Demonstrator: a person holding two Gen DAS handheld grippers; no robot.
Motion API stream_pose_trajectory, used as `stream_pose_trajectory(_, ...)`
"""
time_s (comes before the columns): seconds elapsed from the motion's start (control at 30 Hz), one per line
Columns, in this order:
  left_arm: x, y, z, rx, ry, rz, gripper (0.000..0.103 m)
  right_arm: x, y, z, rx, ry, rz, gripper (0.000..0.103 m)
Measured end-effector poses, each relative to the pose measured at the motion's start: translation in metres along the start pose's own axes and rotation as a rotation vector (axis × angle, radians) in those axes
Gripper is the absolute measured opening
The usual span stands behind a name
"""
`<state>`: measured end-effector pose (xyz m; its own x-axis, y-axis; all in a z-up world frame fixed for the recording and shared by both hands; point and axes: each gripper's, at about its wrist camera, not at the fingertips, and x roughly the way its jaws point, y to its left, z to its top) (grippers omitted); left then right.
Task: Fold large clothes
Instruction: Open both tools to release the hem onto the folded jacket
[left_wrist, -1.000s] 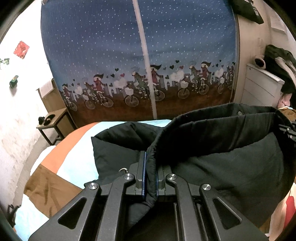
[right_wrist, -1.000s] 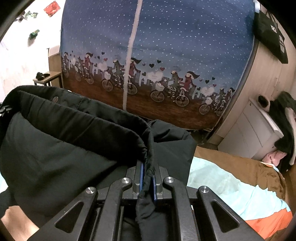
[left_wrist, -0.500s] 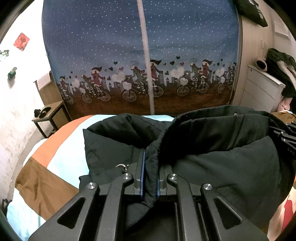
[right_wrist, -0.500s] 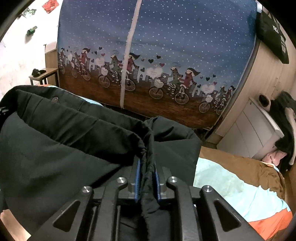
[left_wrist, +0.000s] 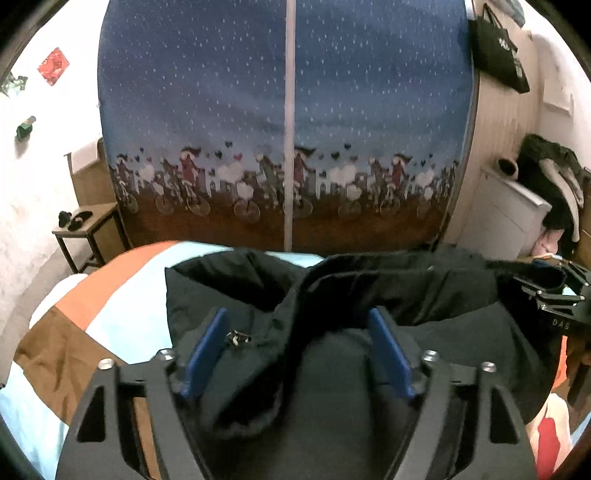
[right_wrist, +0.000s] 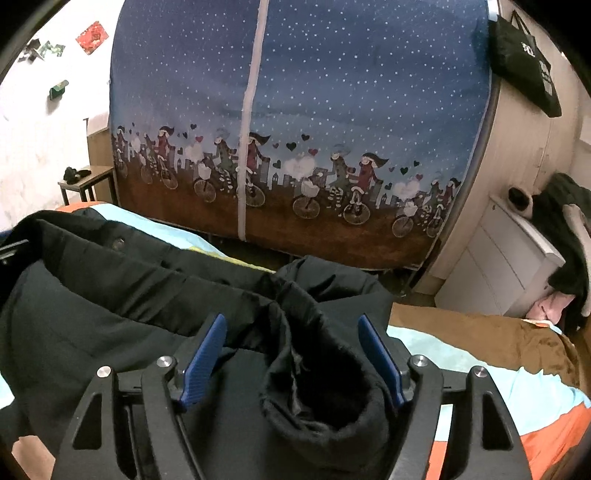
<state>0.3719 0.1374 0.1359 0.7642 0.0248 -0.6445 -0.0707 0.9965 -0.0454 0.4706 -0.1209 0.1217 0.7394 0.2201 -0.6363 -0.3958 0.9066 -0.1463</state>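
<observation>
A large black padded jacket (left_wrist: 424, 306) lies folded over on a bed with a colour-block cover (left_wrist: 122, 295). My left gripper (left_wrist: 295, 332) is open, its blue pads (left_wrist: 207, 343) spread wide, with a bunched jacket edge lying loose between them. My right gripper (right_wrist: 291, 336) is also open, blue pads (right_wrist: 376, 354) apart, and a rolled cuff of the jacket (right_wrist: 317, 380) rests between them. The right gripper also shows at the right edge of the left wrist view (left_wrist: 557, 295).
A blue curtain with cyclists (left_wrist: 288, 129) hangs behind the bed. A small side table (left_wrist: 85, 229) stands at the left. A white drawer unit (right_wrist: 509, 258) with piled clothes (right_wrist: 569, 236) stands at the right. A black bag (right_wrist: 524, 55) hangs on the wall.
Both grippers were shut on the jacket's edge and have opened, letting it go. The jacket has sunk lower onto the bed.
</observation>
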Motion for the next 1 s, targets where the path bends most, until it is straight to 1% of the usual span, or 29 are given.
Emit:
stream_pose_trajectory(0.07,-0.006,-0.002,0.002,0.004,-0.007,0.003,0.077,-0.005,-0.002,0.000,0.008,-0.017,0.001,0.077)
stream_pose_trajectory(0.13,-0.013,-0.002,0.004,0.005,-0.013,0.013,0.077,-0.011,-0.004,0.002,0.021,-0.034,0.012,0.084)
stream_pose_trajectory(0.2,-0.021,0.000,0.005,-0.004,-0.024,0.023,0.077,-0.020,-0.006,0.002,0.032,-0.052,0.020,0.088)
stream_pose_trajectory(0.3,-0.040,0.000,0.001,-0.001,-0.060,0.028,0.077,-0.032,-0.007,0.000,0.041,-0.066,0.036,0.096)
stream_pose_trajectory(0.47,-0.075,-0.006,-0.011,0.063,-0.124,0.051,0.078,-0.054,0.001,-0.014,-0.018,-0.054,0.086,0.101)
stream_pose_trajectory(0.5,-0.084,-0.007,-0.016,0.081,-0.143,0.050,0.080,-0.060,0.004,-0.020,-0.034,-0.050,0.099,0.102)
stream_pose_trajectory(0.53,-0.090,-0.009,-0.020,0.092,-0.151,0.047,0.085,-0.063,0.006,-0.024,-0.039,-0.046,0.106,0.102)
stream_pose_trajectory(0.57,-0.096,-0.011,-0.025,0.103,-0.154,0.036,0.087,-0.068,0.009,-0.032,-0.045,-0.035,0.124,0.103)
stream_pose_trajectory(0.6,-0.099,-0.012,-0.029,0.114,-0.150,0.022,0.091,-0.070,0.011,-0.038,-0.046,-0.026,0.138,0.103)
stream_pose_trajectory(0.67,-0.102,-0.018,-0.040,0.135,-0.126,-0.011,0.092,-0.072,0.013,-0.048,-0.041,-0.005,0.160,0.103)
stream_pose_trajectory(0.73,-0.099,-0.025,-0.051,0.160,-0.083,-0.039,0.092,-0.073,0.016,-0.062,-0.028,0.024,0.192,0.103)
stream_pose_trajectory(0.9,-0.080,-0.046,-0.084,0.228,0.025,-0.092,0.092,-0.066,0.021,-0.090,-0.010,0.095,0.226,0.103)
stream_pose_trajectory(1.0,-0.067,-0.053,-0.097,0.240,0.068,-0.112,0.092,-0.060,0.020,-0.101,-0.006,0.131,0.244,0.103)
